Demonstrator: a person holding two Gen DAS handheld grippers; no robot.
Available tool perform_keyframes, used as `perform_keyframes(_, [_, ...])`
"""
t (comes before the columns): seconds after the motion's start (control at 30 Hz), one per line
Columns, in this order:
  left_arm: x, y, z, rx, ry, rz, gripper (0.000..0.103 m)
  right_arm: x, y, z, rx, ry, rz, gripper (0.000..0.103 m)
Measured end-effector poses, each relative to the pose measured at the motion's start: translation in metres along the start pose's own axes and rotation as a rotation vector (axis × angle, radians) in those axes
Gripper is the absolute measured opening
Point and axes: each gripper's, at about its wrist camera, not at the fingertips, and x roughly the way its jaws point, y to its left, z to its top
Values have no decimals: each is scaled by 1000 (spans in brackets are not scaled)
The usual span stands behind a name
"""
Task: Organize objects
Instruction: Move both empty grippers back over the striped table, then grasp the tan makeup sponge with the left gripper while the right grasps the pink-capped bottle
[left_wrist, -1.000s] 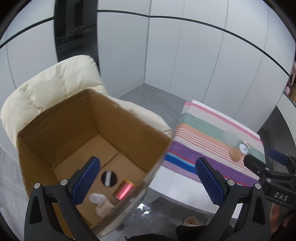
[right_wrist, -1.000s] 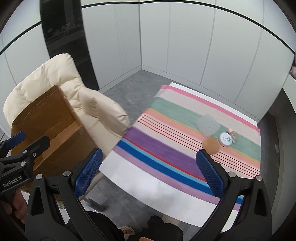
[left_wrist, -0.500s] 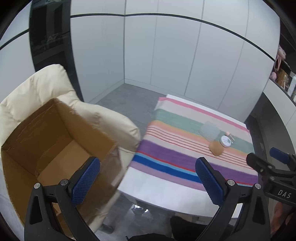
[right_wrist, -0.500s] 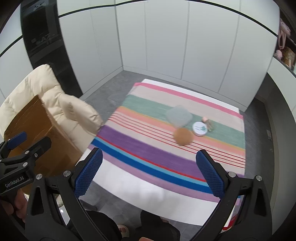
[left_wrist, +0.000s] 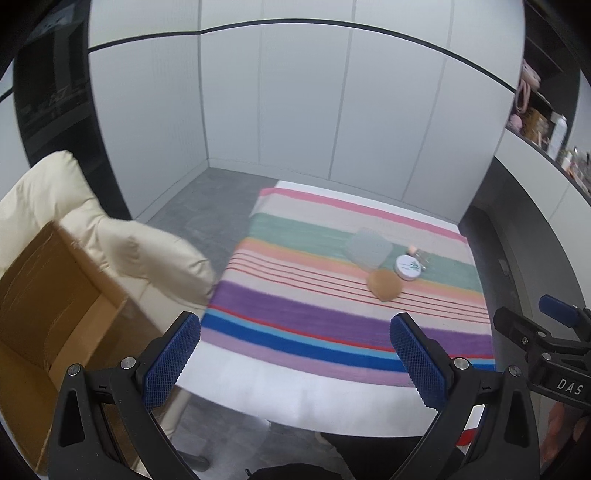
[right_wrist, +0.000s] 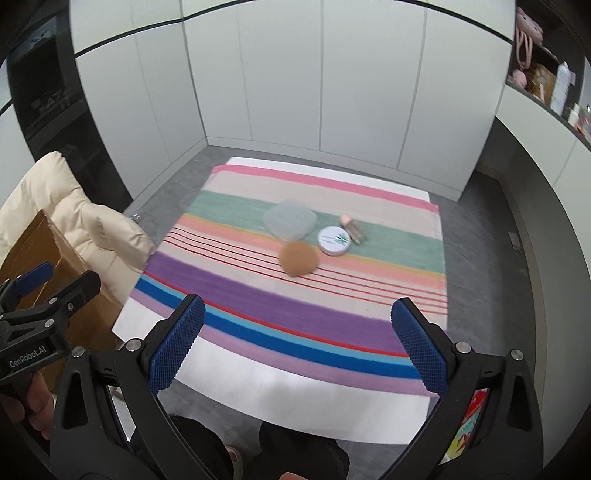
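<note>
On the striped cloth (right_wrist: 280, 306) of the white table lie a pale green flat case (right_wrist: 290, 220), a tan round puff (right_wrist: 298, 259), a white round tin (right_wrist: 333, 240) and a small pink-capped item (right_wrist: 352, 228). The same case (left_wrist: 367, 248), puff (left_wrist: 384, 284) and tin (left_wrist: 408, 266) show in the left wrist view. My left gripper (left_wrist: 295, 354) is open with nothing between its blue pads, held over the table's near edge. My right gripper (right_wrist: 297, 341) is open too, well short of the objects. A cardboard box (left_wrist: 40, 306) sits on a cream chair (left_wrist: 122, 240) at the left.
White cabinet walls close the back. A shelf (right_wrist: 546, 81) with bottles and soft toys runs along the right. Grey floor (left_wrist: 199, 199) lies between the chair and the table. A person's legs and feet (right_wrist: 236, 454) show below the near table edge.
Both grippers have swung right, away from the cardboard box toward the table. The box's inside with its spool has left the left wrist view. The objects now sit nearer the centre.
</note>
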Motion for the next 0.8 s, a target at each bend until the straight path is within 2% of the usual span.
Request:
perform_keyframes(0.17, [15, -28, -2, 39, 24, -13, 103, -2, -29, -7, 45, 11, -43, 102])
perform_keyframes(0.33, [41, -54, -1, 83, 66, -27, 103, 1, -52, -8, 54, 9, -46, 102])
perform_keyframes(0.53, [81, -76, 6, 118, 80, -38, 103, 36, -79, -6, 70, 62, -37, 102])
perform_keyframes(0.67, [123, -93, 6, 147, 123, -54, 103, 69, -94, -1, 48, 67, -55, 102])
perform_keyframes(0.8, [164, -107, 9, 141, 165, -72, 102, 107, -107, -2, 31, 105, -34, 89])
